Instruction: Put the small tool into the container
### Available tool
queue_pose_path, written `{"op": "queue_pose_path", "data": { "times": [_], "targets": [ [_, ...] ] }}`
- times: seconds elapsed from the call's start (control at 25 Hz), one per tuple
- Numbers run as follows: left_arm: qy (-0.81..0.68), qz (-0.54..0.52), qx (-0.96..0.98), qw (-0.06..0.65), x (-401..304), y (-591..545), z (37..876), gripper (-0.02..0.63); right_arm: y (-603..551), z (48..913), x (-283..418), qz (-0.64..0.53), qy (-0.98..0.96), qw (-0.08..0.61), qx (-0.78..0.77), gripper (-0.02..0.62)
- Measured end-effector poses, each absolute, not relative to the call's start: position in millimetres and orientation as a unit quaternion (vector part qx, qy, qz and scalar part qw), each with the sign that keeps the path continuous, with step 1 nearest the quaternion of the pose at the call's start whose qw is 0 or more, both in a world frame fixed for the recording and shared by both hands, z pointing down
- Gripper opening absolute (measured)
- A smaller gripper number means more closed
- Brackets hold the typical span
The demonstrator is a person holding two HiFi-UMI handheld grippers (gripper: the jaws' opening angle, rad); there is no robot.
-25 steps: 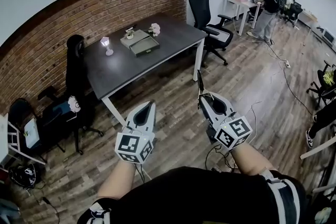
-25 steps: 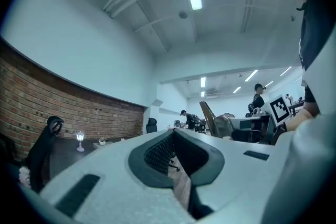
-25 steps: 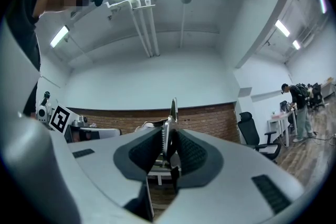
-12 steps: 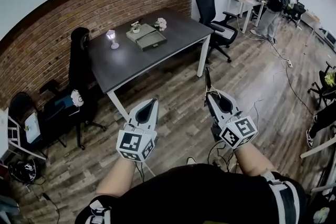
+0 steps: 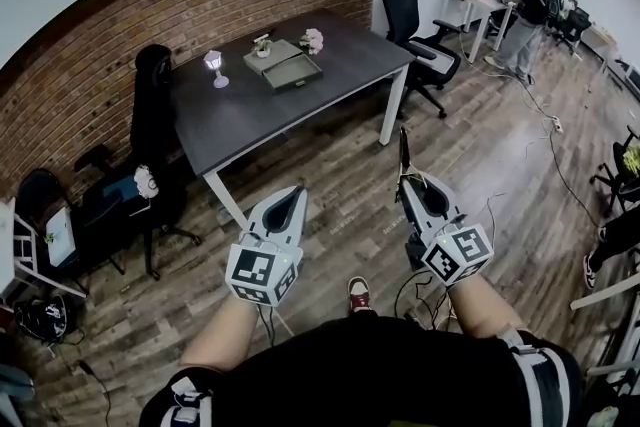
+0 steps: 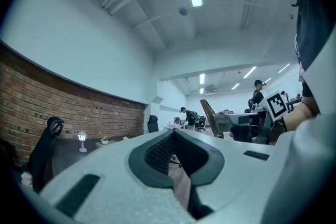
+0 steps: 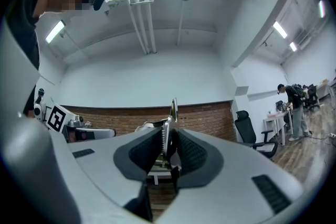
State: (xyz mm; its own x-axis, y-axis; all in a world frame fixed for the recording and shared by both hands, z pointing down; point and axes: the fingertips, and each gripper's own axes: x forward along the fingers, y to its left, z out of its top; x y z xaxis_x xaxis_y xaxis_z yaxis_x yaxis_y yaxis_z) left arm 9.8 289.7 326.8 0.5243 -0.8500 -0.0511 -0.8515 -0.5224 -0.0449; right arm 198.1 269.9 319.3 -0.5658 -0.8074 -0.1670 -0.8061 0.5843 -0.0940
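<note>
My left gripper (image 5: 293, 191), at 7 o'clock, is pressed together on nothing. The container (image 5: 290, 70) sits on the desk (image 5: 250, 120) at 11 o'clock, well apart from me. My right gripper (image 5: 408, 181), at 5 o'clock, pinches the small tool (image 5: 403, 150), whose thin metal end sticks out ahead. I judge this the carry: next I must reach the desk, then lower and release over the container. Its inside is too small to read, and my pads hide the tool's lower part.

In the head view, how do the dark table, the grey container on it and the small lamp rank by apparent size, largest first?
1. dark table
2. grey container
3. small lamp
All are about equally far from the camera, so the order is safe.
</note>
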Motion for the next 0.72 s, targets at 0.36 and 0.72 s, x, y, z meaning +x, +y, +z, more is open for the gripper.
{"op": "queue_pose_path", "data": {
  "times": [0.36, 0.72],
  "targets": [
    [0.503, 0.007, -0.864, 0.025, 7.6, 258.0, 335.3, 0.009, 232.8, 332.8, 198.1, -0.023, 0.889, 0.091, -0.447, 0.089],
    [0.513, 0.01, -0.858, 0.031, 8.6, 232.9, 330.6, 0.009, 203.9, 329.9, 196.0, -0.021, 0.896, 0.098, -0.432, 0.089]
  ]
}}
